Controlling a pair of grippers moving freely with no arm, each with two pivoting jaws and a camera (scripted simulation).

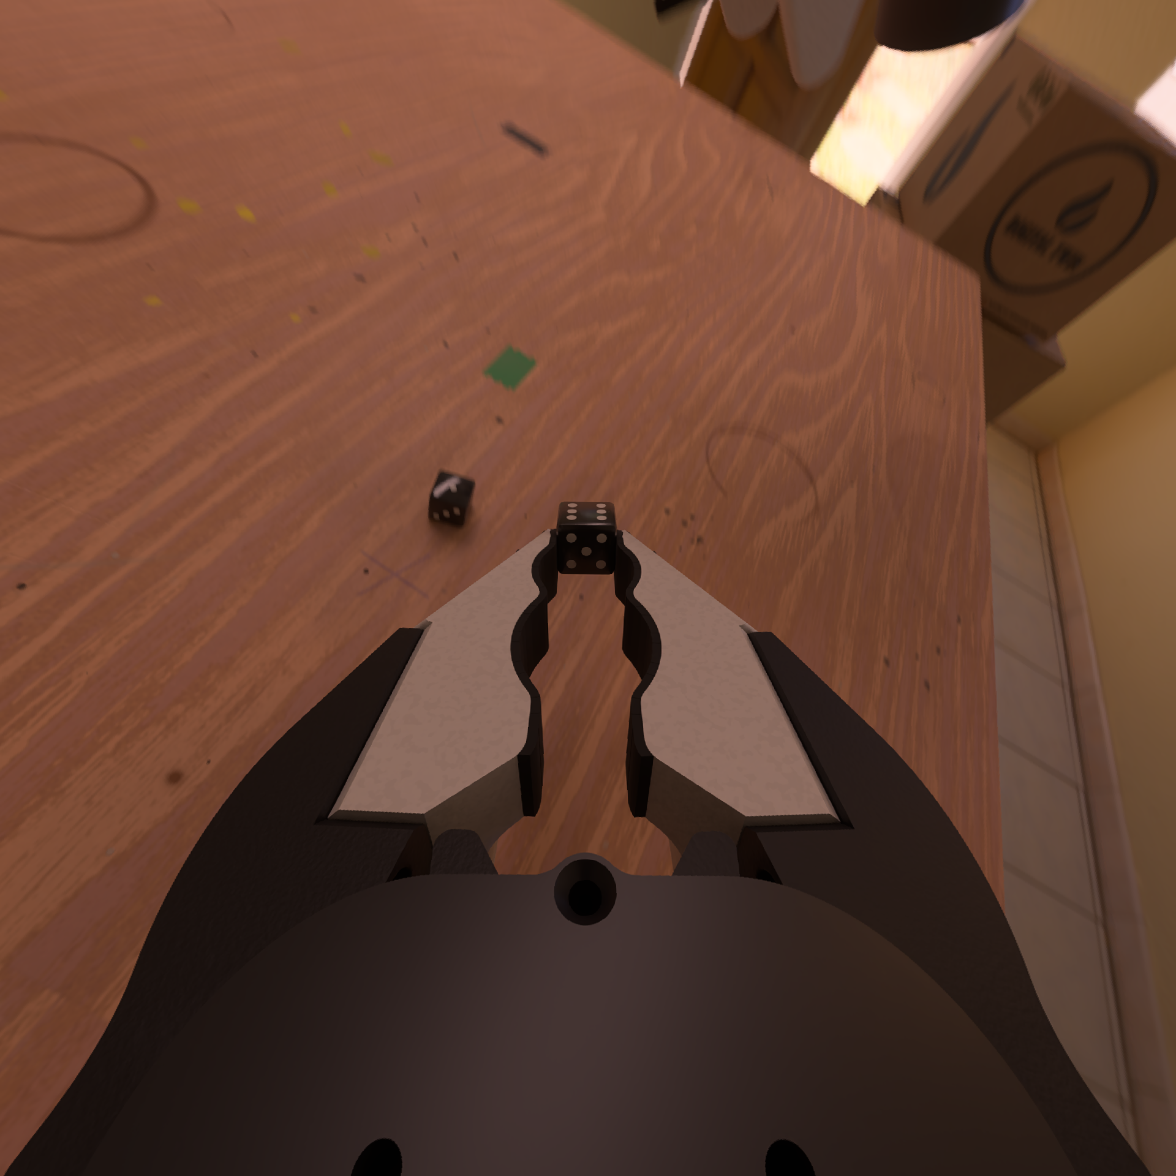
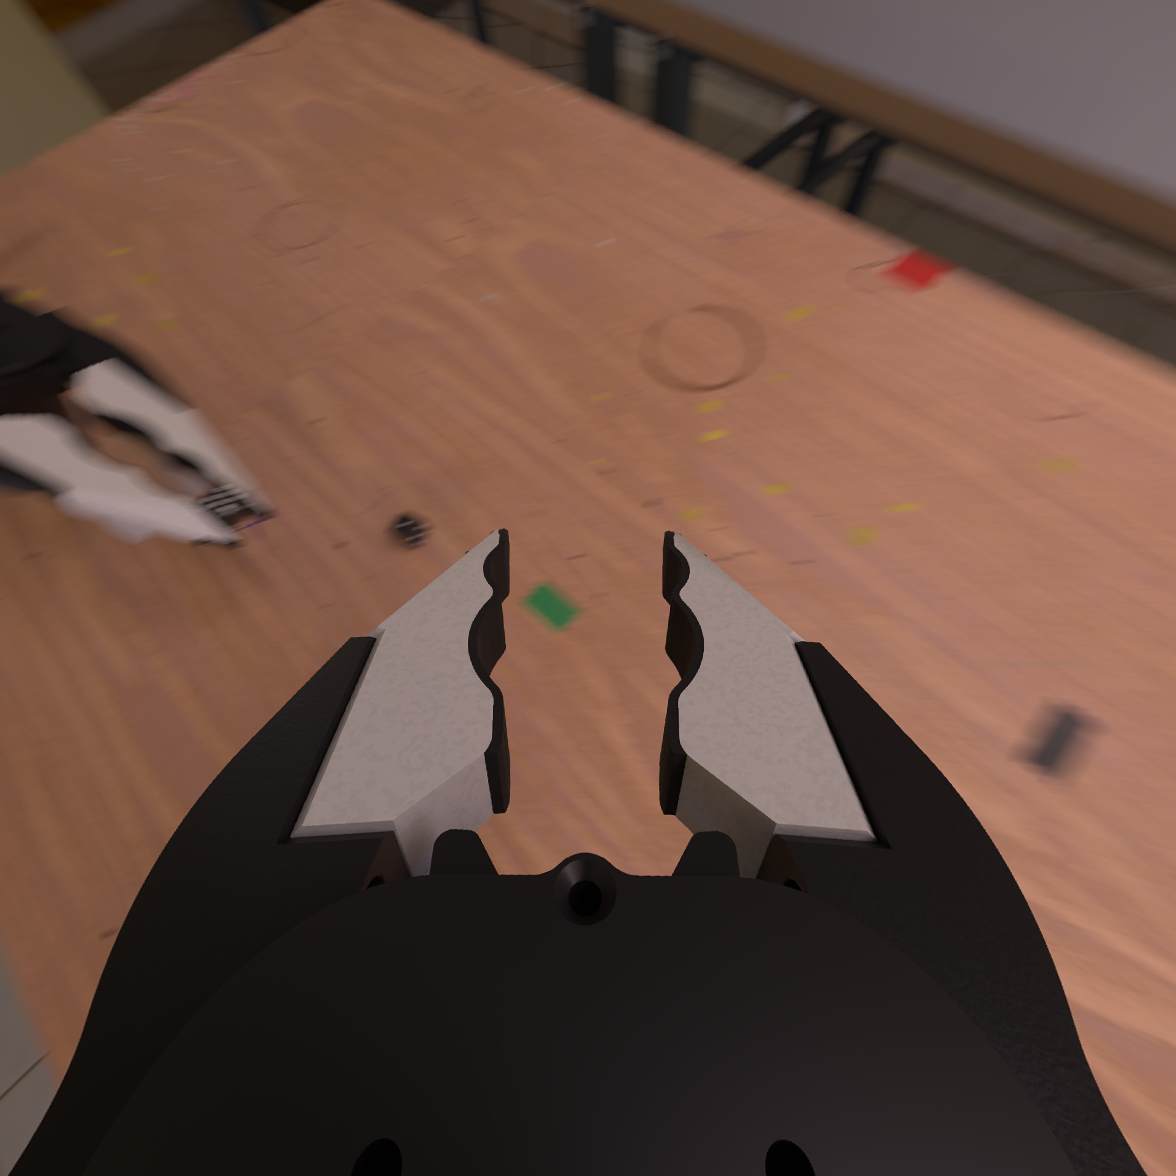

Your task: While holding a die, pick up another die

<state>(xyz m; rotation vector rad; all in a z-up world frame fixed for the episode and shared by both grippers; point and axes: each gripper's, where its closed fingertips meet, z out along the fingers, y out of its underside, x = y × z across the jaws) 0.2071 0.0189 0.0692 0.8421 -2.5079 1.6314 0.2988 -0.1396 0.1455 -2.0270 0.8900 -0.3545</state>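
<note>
Die one (image 1: 585, 538), black with white pips, is pinched at the very tips of the left gripper (image 1: 586, 541); pale fingers (image 1: 464, 674) closed flat on its two sides, held clear above the wooden desk (image 1: 254, 382). Five-pip face toward the camera, six-pip face on top.

Second die (image 1: 451, 498) lies loose on the desk just beside and left of the held one, not touching it or the fingers. Three pips on its near face; top face carries a white mark, shape unclear. Both sit nearer the desk's right edge than its left in the left wrist view, well in from the far edge. Green square patch (image 1: 509, 367) on the surface beyond them, toward the far edge.

Right gripper (image 2: 585, 541) spread wide, nothing between its fingers, hanging above the desk. In its view the second die (image 2: 410, 529) is a blurred dark spot ahead and left of its left fingertip, with the green patch (image 2: 552, 606) showing in the gap. Left gripper (image 2: 235, 509) shows blurred at that view's left edge.

Cardboard boxes (image 1: 1050, 210) stand off the desk's far right corner.
</note>
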